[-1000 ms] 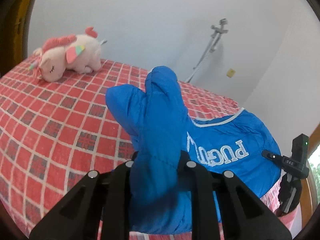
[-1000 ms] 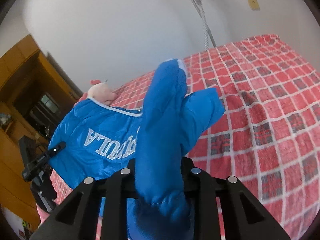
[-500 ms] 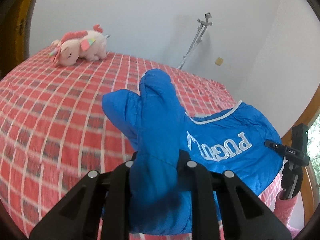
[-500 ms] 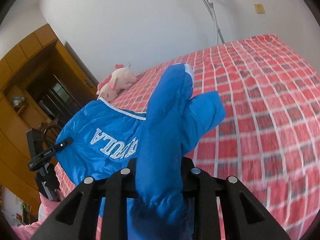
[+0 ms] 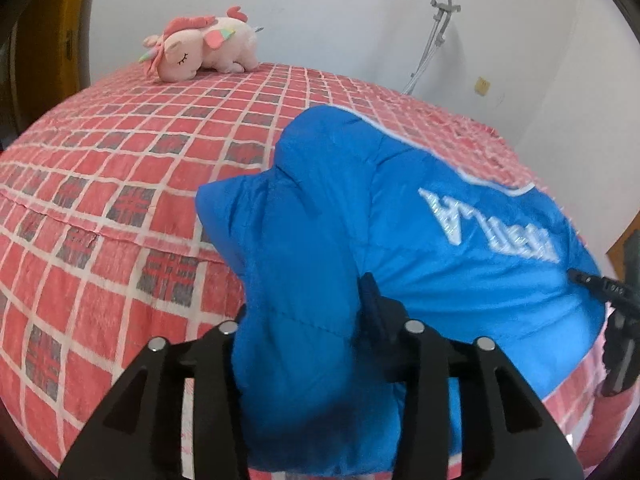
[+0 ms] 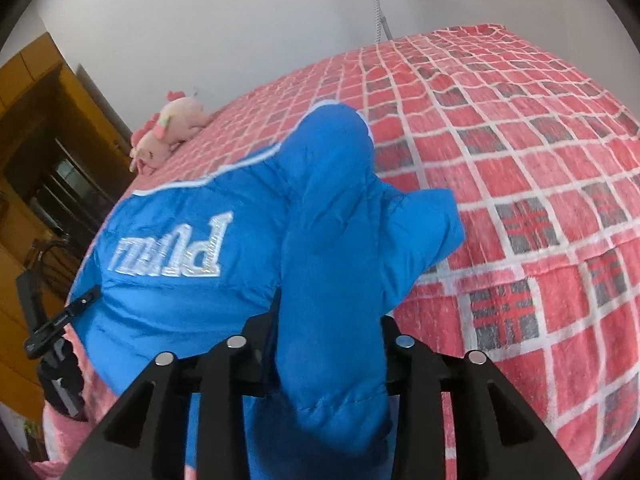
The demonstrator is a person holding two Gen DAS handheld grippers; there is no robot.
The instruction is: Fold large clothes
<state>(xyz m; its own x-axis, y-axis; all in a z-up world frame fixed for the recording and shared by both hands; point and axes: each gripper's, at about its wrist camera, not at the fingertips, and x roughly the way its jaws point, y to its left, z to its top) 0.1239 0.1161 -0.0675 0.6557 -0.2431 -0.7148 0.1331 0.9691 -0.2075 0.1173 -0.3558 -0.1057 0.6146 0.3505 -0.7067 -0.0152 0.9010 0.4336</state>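
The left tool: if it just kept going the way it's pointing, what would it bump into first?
The left tool already has the blue jacket bunched between its opening jaws, so more jacket comes first. Beyond that, probably the red checked bedspread, though depth is hard to judge.

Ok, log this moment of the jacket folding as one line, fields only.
step: fold blue jacket on bed | left gripper: opening, jacket between jaws | right gripper: opening, jacket between jaws | nearby: plush toy
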